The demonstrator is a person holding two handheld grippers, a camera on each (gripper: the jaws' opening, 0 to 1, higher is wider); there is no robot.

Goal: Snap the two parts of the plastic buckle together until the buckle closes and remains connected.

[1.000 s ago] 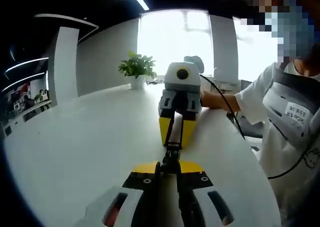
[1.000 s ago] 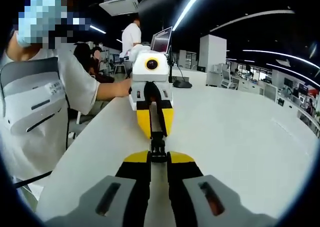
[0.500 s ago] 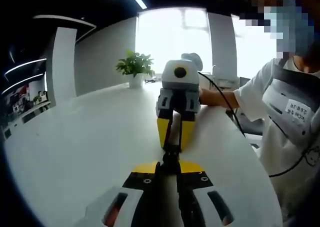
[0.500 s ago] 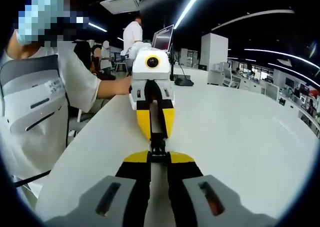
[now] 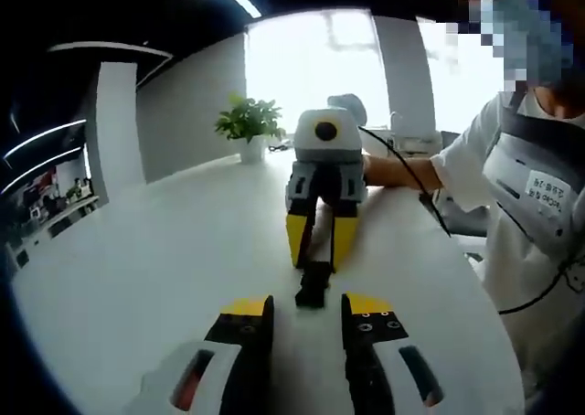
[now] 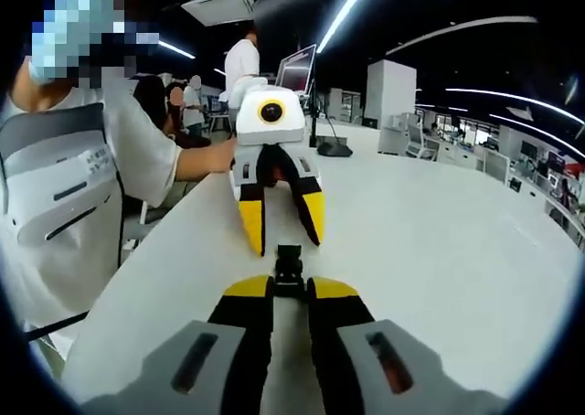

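Buckle joined, pinched in our right gripper | left gripper spread wide, clear | table

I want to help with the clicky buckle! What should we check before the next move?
1. Left tongs let go of the buckle: ok, open.
2. Right tongs holding the buckle: ok, shut on it.
3. Two halves joined: looks ok, one black piece; cannot tell if locked.
4. Buckle in plain sight: ok, in both views.
5. Buckle resting on the white table: cannot tell.
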